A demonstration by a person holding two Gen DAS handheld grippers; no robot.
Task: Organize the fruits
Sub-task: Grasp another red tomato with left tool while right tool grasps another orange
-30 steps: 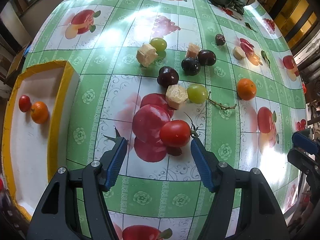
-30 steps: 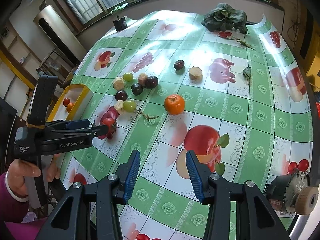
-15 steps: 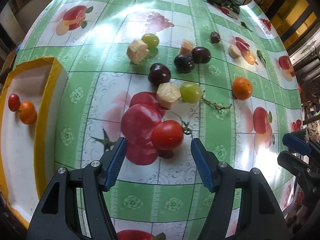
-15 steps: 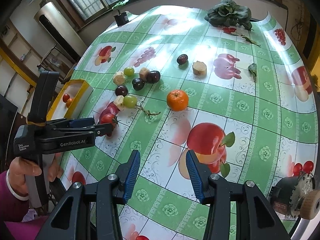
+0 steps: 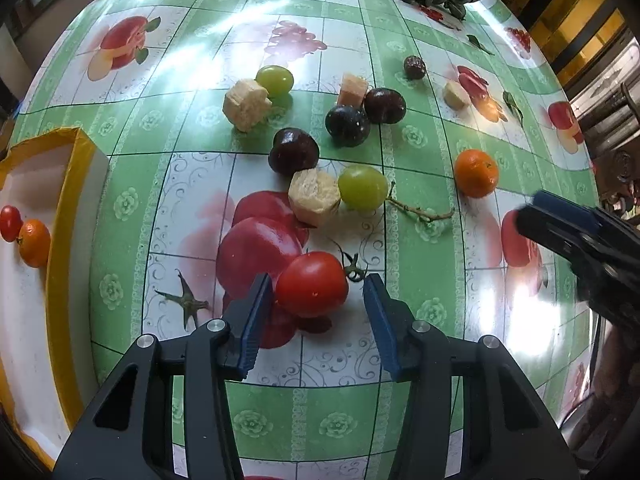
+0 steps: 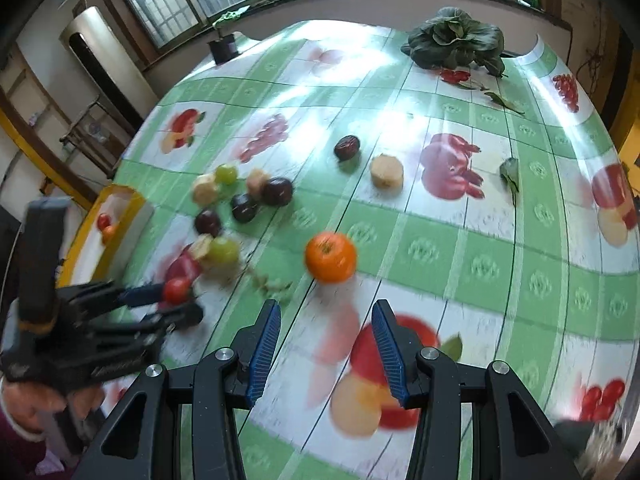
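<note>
The left gripper points steeply down with its jaws closing around the red tomato on the counter, its left pad about touching, while the right gripper hangs half-open, empty, just short of the orange.

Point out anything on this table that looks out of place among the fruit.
A bare grape stem lies loose on the tablecloth beside a green grape, and a tomato's green cap lies detached near the tray. A leafy vegetable sits at the far edge, no fruit.
</note>
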